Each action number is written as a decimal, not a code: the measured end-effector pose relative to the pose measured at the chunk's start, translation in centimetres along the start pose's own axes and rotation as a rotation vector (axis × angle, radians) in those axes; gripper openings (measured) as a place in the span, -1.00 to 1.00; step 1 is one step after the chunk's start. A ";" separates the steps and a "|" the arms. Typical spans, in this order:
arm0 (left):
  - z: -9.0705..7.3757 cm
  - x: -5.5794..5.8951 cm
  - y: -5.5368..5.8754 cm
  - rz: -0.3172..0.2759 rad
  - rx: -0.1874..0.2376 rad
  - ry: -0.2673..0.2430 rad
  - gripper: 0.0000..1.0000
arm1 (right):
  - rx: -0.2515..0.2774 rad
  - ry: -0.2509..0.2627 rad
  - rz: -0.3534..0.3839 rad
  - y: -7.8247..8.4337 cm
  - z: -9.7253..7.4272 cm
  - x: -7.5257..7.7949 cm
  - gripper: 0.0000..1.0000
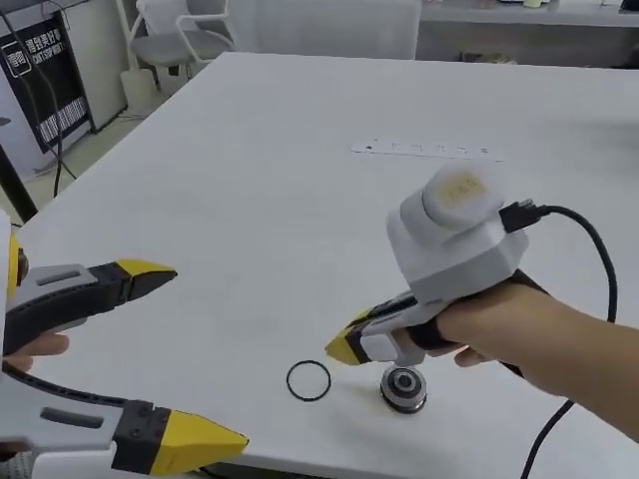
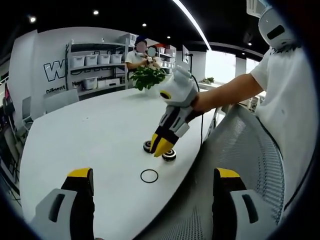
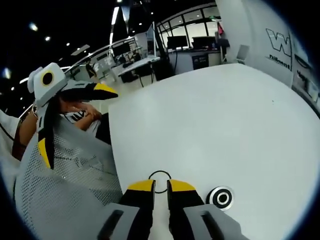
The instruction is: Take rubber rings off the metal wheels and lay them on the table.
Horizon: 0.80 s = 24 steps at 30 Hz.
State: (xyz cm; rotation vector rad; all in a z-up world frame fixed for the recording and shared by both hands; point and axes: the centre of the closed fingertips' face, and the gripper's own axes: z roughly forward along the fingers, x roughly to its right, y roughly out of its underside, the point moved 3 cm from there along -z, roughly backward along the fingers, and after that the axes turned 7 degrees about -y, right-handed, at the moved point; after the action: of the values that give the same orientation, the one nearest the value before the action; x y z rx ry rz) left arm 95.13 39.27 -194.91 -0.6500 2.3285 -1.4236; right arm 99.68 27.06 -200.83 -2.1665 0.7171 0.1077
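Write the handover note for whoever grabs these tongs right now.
Tongs: left gripper wide open and empty, at the near edge of the table. The right gripper is shut and empty, tips low beside the ring.
Done: one ring lies flat on the table, apart from the wheel.
Left: I cannot tell whether another ring sits on the wheel; check, and pull it if so.

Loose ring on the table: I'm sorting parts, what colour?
The ring is black, clearest in the head view.
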 end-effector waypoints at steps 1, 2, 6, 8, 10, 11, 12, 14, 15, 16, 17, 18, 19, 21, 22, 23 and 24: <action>0.0 0.0 0.0 0.002 -0.004 0.003 0.99 | 0.006 -0.003 -0.010 -0.1 -0.4 -0.2 -0.85; 0.1 0.0 0.0 0.004 -0.007 0.006 0.99 | 0.010 -0.004 -0.019 -0.2 -0.7 -0.3 -0.84; 0.2 -0.1 0.0 0.006 -0.010 0.010 0.99 | 0.006 0.004 -0.077 -0.1 -2.1 -0.9 -0.80; 0.2 -0.1 -0.1 0.005 -0.010 0.015 0.99 | 0.006 0.003 -0.096 0.0 -2.8 -1.2 -0.77; 0.3 0.0 -0.1 0.008 -0.013 0.023 0.99 | 0.012 -0.001 -0.115 0.1 -3.6 -1.6 -0.74; 0.3 0.0 0.0 0.010 -0.015 0.025 0.99 | 0.013 -0.003 -0.122 0.2 -3.9 -1.7 -0.73; 0.3 0.0 0.0 0.011 -0.017 0.028 0.99 | 0.013 -0.005 -0.129 0.2 -4.2 -1.9 -0.71; 0.4 0.0 0.0 0.014 -0.021 0.032 0.99 | 0.010 -0.011 -0.158 0.4 -4.9 -2.1 -0.66; 0.5 0.0 0.0 0.014 -0.023 0.034 0.99 | 0.015 -0.007 -0.192 0.5 -5.4 -2.2 -0.63; 0.5 -0.1 0.1 0.015 -0.026 0.034 0.98 | 0.018 -0.005 -0.214 0.6 -5.7 -2.2 -0.60; 0.5 -0.1 0.2 0.016 -0.033 0.033 0.98 | 0.018 -0.001 -0.229 0.9 -6.2 -2.2 -0.58; 0.6 -0.2 0.3 0.018 -0.037 0.034 0.98 | 0.017 0.003 -0.241 1.1 -6.5 -2.2 -0.56; 0.6 -0.2 0.4 0.021 -0.042 0.034 0.98 | 0.022 0.005 -0.249 1.2 -6.7 -2.1 -0.54; 0.7 -0.2 0.7 0.025 -0.054 0.038 0.98 | 0.029 0.004 -0.266 1.7 -7.4 -2.0 -0.50; 0.7 -0.3 0.7 0.027 -0.059 0.040 0.98 | 0.031 0.002 -0.267 2.0 -7.8 -1.9 -0.48; 0.8 -0.2 0.8 0.027 -0.062 0.042 0.98 | 0.030 0.001 -0.269 2.3 -8.0 -1.9 -0.48; 0.8 -0.2 0.8 0.029 -0.066 0.044 0.97 | 0.031 -0.002 -0.270 2.5 -8.2 -1.8 -0.48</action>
State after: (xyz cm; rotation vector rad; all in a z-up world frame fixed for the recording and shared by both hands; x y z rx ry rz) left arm 95.55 39.11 -195.99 -0.6063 2.4183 -1.3668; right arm 95.50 20.56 -196.67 -2.2111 0.4161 -0.0419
